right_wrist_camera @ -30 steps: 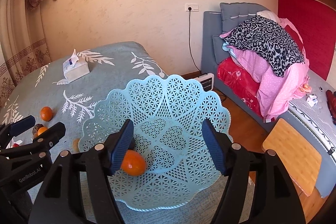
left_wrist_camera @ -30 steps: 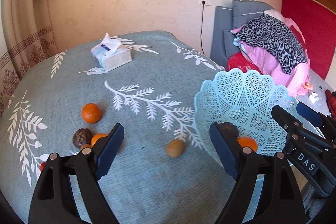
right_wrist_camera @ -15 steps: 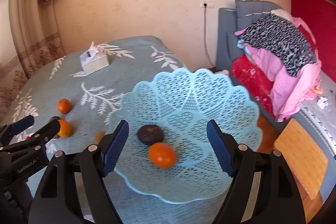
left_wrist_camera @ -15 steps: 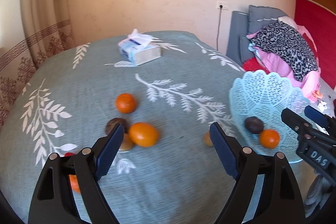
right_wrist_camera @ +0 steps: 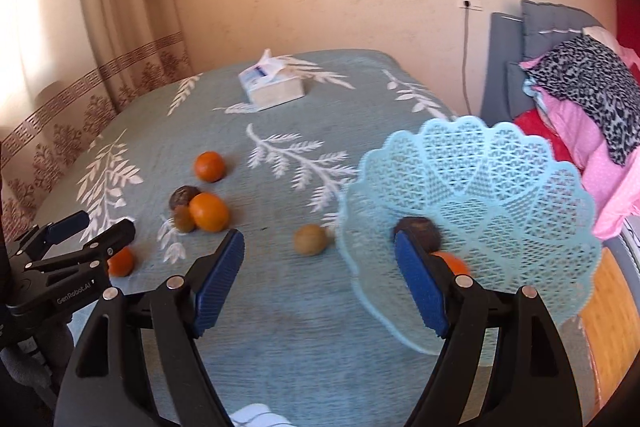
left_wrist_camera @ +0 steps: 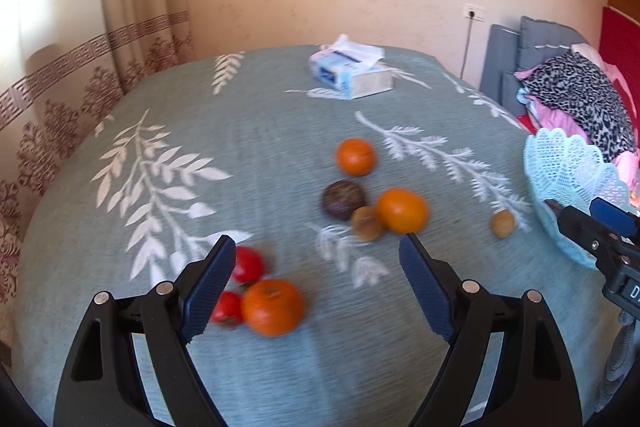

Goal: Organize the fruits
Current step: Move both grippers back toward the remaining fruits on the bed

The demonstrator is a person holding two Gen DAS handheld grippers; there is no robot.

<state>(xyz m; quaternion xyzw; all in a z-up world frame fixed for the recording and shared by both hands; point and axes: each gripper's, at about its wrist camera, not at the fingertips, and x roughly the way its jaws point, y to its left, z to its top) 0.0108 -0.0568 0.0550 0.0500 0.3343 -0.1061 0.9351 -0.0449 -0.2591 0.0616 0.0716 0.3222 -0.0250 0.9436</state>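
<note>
Fruit lies loose on the bedspread: in our left view an orange sits low and centre, just inside the left finger of our left gripper, whose jaws stand wide and empty. Our right gripper is also wide and empty, beside the basket at right, so the left is nearer.

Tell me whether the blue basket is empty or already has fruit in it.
Not empty. The basket holds a dark brown fruit and an orange, both lying inside, partly hidden behind a finger of the right gripper.
</note>
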